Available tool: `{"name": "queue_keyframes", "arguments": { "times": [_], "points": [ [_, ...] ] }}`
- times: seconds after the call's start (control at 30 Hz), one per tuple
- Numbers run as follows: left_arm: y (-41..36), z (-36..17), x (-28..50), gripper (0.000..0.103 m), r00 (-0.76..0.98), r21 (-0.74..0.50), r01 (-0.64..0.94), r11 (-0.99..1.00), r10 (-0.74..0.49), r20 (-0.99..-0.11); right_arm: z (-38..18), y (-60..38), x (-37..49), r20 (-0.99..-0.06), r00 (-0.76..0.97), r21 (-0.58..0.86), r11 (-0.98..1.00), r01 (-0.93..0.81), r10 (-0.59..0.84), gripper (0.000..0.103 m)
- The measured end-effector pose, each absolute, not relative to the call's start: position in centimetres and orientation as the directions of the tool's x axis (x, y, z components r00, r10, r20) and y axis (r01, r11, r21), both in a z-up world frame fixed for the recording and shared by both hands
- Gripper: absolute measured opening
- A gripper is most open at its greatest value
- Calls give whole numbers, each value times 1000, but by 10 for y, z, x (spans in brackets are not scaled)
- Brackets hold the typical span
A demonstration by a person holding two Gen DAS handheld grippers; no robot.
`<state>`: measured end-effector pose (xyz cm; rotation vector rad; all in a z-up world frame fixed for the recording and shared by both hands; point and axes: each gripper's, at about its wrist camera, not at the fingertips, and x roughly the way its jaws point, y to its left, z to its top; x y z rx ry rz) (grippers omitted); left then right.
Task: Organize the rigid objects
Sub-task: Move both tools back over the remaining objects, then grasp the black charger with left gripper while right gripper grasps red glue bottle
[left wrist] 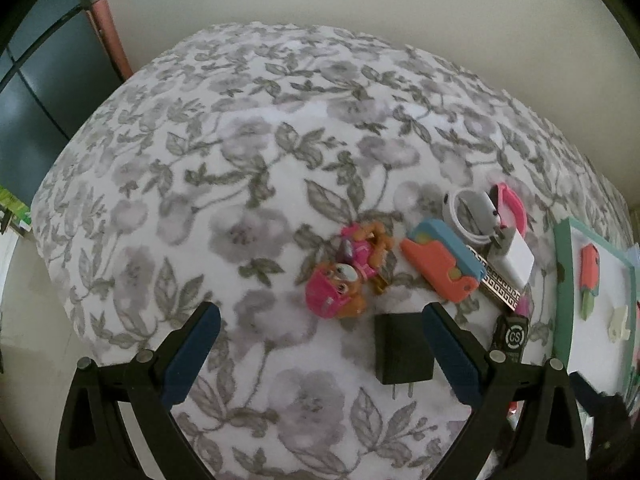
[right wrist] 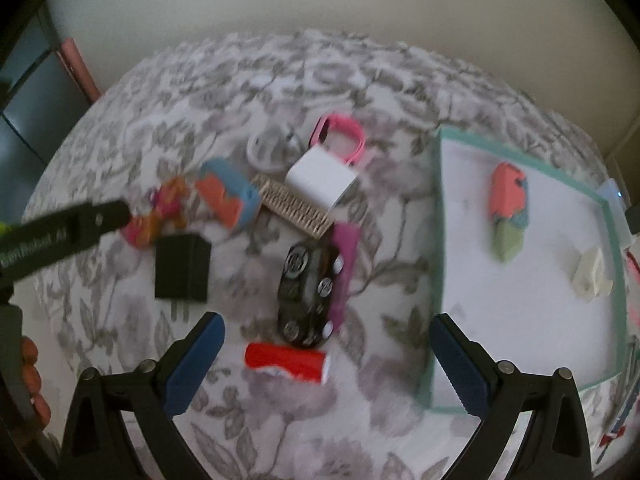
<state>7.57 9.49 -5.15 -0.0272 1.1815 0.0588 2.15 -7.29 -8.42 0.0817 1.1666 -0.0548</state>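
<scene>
Small rigid objects lie on a floral cloth. A pink toy figure [left wrist: 346, 272], a black plug adapter [left wrist: 402, 350], an orange-and-blue case [left wrist: 440, 266], a white charger [left wrist: 518, 256] and a pink watch [left wrist: 510, 204] show in the left wrist view. My left gripper [left wrist: 320, 320] is open and empty above the cloth, its right finger beside the adapter. In the right wrist view my right gripper [right wrist: 326, 334] is open and empty above a red can-like object [right wrist: 286, 362] and a black toy car [right wrist: 306, 292]. A teal-rimmed white tray [right wrist: 438, 240] holds an orange-and-green piece [right wrist: 508, 208] and a cream piece [right wrist: 592, 276].
A patterned flat box [right wrist: 294, 206] and a purple item [right wrist: 344, 264] lie by the car. A white ring [left wrist: 460, 216] lies by the watch. The left tool's black body [right wrist: 60, 236] reaches in from the left. A wall stands behind the table.
</scene>
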Motion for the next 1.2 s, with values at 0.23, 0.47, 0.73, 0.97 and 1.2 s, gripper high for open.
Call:
{"name": "queue_keyframes", "arguments": {
  "times": [0.23, 0.47, 0.73, 0.97, 1.2],
  "points": [
    [89, -64, 78, 100, 329, 5, -37, 999, 17, -944, -109, -59, 19, -949, 314, 36, 998, 57, 17, 103],
    [80, -80, 84, 100, 262, -7, -11, 1000, -4, -965, -122, -60, 20, -957, 290, 57, 995, 84, 30, 103],
    [68, -96, 90, 100, 200, -28, 18, 999, -31, -979, -134, -61, 25, -958, 283, 77, 992, 98, 47, 103],
    [55, -100, 92, 100, 190, -35, 42, 998, -43, -981, -144, -58, 28, -959, 279, 79, 990, 119, 42, 103],
    [43, -110, 94, 62, 156, -91, 47, 995, -97, -983, -138, -68, 27, -957, 285, 96, 986, 135, 54, 97]
  ]
}}
